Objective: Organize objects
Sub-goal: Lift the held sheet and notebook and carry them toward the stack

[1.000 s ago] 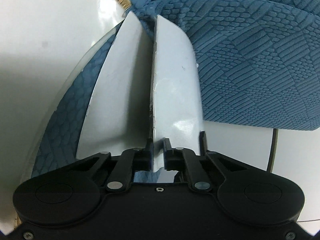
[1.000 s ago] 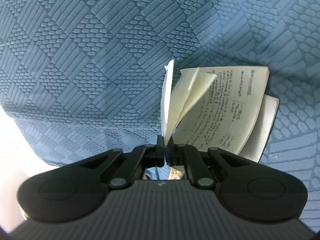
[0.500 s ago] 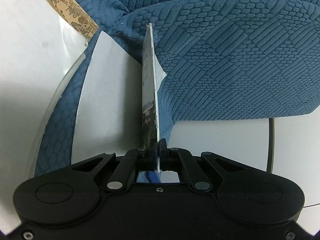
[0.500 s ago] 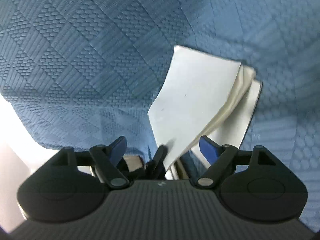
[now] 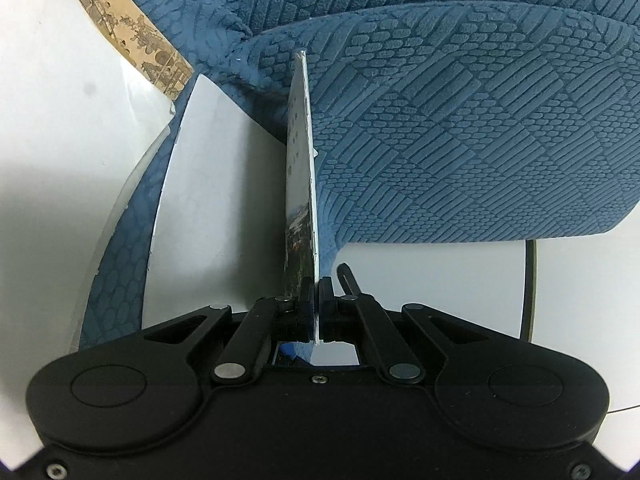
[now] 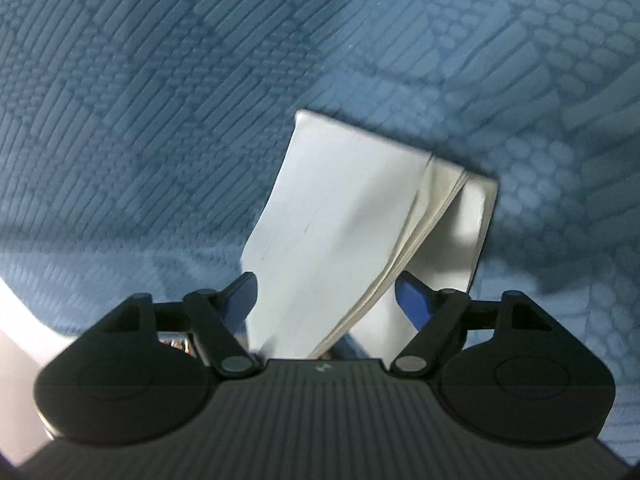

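Note:
In the left wrist view my left gripper [image 5: 316, 284] is shut on a thin printed cover [image 5: 300, 184] that stands edge-on, with a picture on its left face. A white page [image 5: 216, 208] fans out to its left. In the right wrist view a white booklet [image 6: 340, 216] lies on the blue textured cushion [image 6: 160, 100], its pages slightly fanned at the right. My right gripper [image 6: 328, 288] straddles the booklet's near end. Its blue fingertips [image 6: 412, 292] stand apart from the paper, and the jaws are closing.
The blue cushion [image 5: 460, 140] fills the upper right of the left wrist view and rests on a white surface [image 5: 48, 120]. A brown patterned sheet [image 5: 136, 44] pokes out at the upper left. A dark cable [image 5: 530, 288] runs along the right.
My right gripper opened and let go of the pages, and the booklet dropped closed onto the cushion as the gripper sank. My left gripper shut fully on the cover and lifted it.

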